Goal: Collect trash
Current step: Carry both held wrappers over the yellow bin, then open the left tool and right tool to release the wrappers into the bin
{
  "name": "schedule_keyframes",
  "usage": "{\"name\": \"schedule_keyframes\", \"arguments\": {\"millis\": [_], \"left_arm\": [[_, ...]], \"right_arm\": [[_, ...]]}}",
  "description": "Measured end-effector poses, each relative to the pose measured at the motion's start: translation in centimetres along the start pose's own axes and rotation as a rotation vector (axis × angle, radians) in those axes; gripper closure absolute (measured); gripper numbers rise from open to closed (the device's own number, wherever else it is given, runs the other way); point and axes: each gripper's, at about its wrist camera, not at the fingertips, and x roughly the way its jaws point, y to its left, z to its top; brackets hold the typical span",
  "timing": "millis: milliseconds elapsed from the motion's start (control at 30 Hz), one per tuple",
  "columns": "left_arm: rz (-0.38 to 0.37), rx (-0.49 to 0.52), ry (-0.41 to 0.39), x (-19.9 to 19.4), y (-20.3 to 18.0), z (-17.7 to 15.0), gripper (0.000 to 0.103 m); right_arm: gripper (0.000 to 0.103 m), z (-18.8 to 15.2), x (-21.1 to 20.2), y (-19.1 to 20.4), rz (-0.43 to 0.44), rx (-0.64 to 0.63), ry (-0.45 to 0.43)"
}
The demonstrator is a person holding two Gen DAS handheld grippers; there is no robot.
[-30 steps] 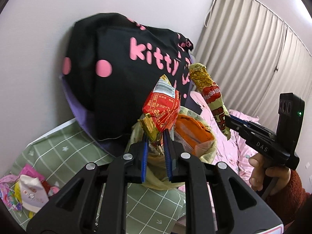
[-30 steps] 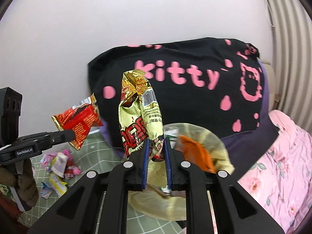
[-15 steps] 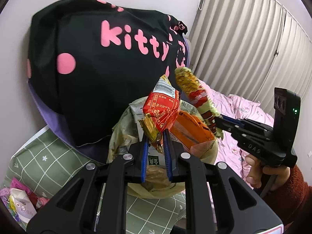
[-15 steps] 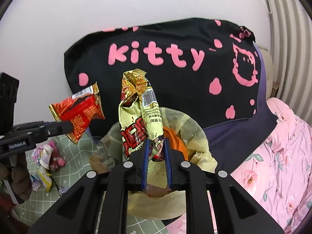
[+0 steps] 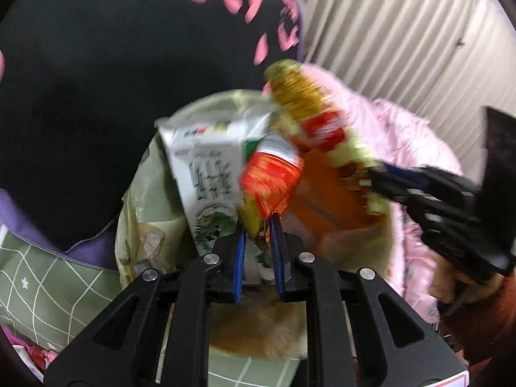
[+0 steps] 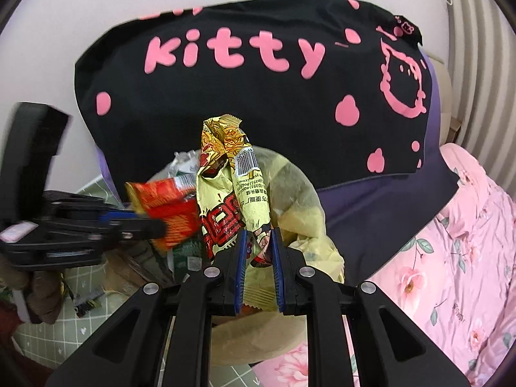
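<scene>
My left gripper (image 5: pixel 256 225) pinches a red snack wrapper (image 5: pixel 271 177), its jaws closing a little tighter on it. It hangs right over the mouth of a bin lined with a yellow-green bag (image 5: pixel 145 200), which holds a white carton (image 5: pixel 206 167) and an orange packet (image 5: pixel 329 206). My right gripper (image 6: pixel 258 235) is shut on a yellow noodle wrapper (image 6: pixel 232 174) above the same bag (image 6: pixel 296 200). In the right wrist view the left gripper (image 6: pixel 156 224) comes in from the left with the red wrapper (image 6: pixel 167 206).
A black pillow (image 6: pixel 258 96) with pink "kitty" lettering leans on the wall behind the bin. Pink floral bedding (image 6: pixel 451 258) lies to the right, a green grid sheet (image 5: pixel 32 277) to the left. More wrappers (image 5: pixel 29 351) lie at the lower left.
Both grippers moved forward and down toward the bin with their wrappers. The left came much closer, so the bag's mouth and the carton now fill its view.
</scene>
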Motion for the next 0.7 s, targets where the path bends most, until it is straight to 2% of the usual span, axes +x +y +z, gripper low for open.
{"name": "schedule_keyframes", "arguments": {"millis": [67, 300, 500, 600, 700], "left_arm": [[0.006, -0.018, 0.010, 0.7, 0.5, 0.1, 0.090], [0.056, 0.020, 0.027, 0.9, 0.5, -0.6, 0.091], [0.020, -0.029, 0.023, 0.1, 1.2, -1.8, 0.091], [-0.004, -0.046, 0.010, -0.5, 1.4, -2.1, 0.091], [-0.015, -0.053, -0.005, -1.4, 1.5, -2.2, 0.091]], "right_arm": [[0.088, -0.1, 0.6, 0.1, -0.001, -0.016, 0.019], [0.088, 0.0, 2.7, 1.1, -0.012, -0.101, 0.065], [0.088, 0.4, 2.9, 1.0, -0.004, -0.115, 0.107], [0.088, 0.1, 2.3, 1.0, 0.045, -0.079, 0.120], [0.088, -0.2, 2.0, 0.9, 0.054, -0.043, 0.135]]}}
